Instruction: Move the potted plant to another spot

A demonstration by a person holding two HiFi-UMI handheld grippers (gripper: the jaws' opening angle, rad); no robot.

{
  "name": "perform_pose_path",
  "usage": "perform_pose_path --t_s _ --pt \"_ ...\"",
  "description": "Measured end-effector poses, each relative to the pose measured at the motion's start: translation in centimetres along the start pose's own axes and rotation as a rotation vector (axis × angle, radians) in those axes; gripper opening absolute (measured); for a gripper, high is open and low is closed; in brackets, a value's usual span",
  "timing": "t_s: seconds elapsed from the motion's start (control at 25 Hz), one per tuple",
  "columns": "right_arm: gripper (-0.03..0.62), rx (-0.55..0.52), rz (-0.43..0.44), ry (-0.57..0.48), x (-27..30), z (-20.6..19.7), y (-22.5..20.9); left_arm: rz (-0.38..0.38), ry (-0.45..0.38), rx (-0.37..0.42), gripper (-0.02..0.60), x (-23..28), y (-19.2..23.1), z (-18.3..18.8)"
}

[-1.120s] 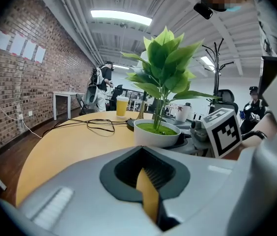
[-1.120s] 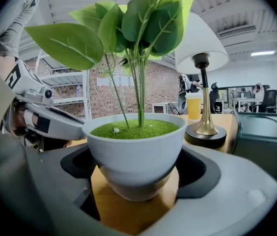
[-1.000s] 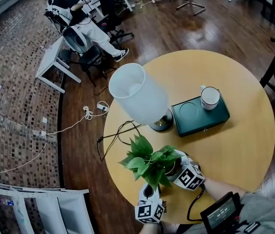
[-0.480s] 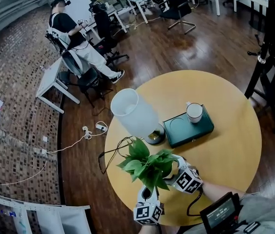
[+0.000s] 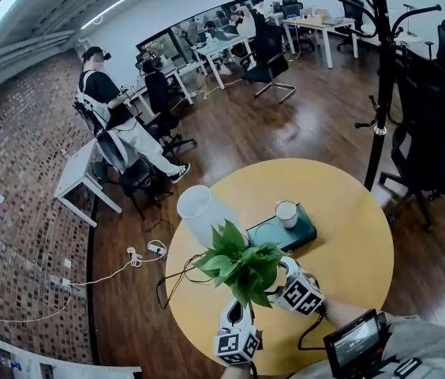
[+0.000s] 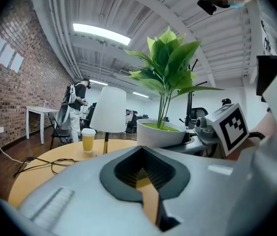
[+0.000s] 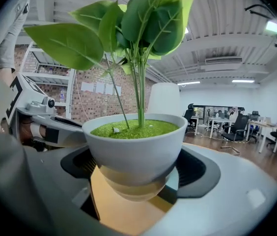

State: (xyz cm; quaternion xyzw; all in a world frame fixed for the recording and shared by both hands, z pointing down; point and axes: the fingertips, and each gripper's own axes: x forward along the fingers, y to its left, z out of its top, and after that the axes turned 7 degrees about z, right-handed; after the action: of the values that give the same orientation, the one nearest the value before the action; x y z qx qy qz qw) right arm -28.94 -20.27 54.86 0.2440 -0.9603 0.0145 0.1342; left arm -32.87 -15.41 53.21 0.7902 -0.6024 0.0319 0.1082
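Note:
The potted plant [image 5: 242,265], green leaves in a white pot [image 7: 136,144], is at the near edge of the round yellow table [image 5: 349,243]. My right gripper [image 5: 284,283] is shut on the pot, one jaw on each side of it [image 7: 136,181]. The frames do not show whether the pot rests on the table. My left gripper [image 5: 237,316] is just left of the plant, shut with nothing in it [image 6: 141,181]. In the left gripper view the pot [image 6: 160,132] and the right gripper's marker cube [image 6: 229,127] stand close ahead on the right.
A lamp with a white shade [image 5: 200,212] stands just behind the plant. Beside it is a dark green tray [image 5: 282,231] with a cup [image 5: 287,213]. A black cable [image 5: 177,275] trails off the table's left edge. A coat stand [image 5: 376,129], office chairs and a seated person [image 5: 108,113] are beyond.
The head view has tilted up and takes in much more of the room. The plant stays held in my right gripper; its leaves now overlap the lamp's foot.

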Motion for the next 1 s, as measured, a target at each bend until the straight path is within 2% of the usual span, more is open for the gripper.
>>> perform_pose_path --t_s 0.32,0.64,0.76,0.88,1.0 --pt "0.499 -0.002 -0.105 0.010 -3.5 -0.4 0.1 -0.096 -0.041 0.008 0.002 -0.4 -2.5 0.6" --pt "0.499 0.041 -0.213 0.008 -7.0 -0.5 -0.1 -0.200 -0.070 -0.008 0.002 -0.4 -4.6 1.1" --pt "0.499 0.044 -0.233 0.011 -9.9 0.4 -0.7 -0.217 -0.073 -0.012 0.002 -0.6 -7.3 2.5" --pt "0.499 0.044 -0.241 0.000 -10.9 1.3 -1.4 -0.224 -0.076 -0.008 0.002 -0.1 -8.3 3.5" --pt "0.499 0.041 -0.237 -0.008 -11.4 0.3 -3.2 -0.213 -0.082 -0.007 0.002 1.8 -9.2 3.3"
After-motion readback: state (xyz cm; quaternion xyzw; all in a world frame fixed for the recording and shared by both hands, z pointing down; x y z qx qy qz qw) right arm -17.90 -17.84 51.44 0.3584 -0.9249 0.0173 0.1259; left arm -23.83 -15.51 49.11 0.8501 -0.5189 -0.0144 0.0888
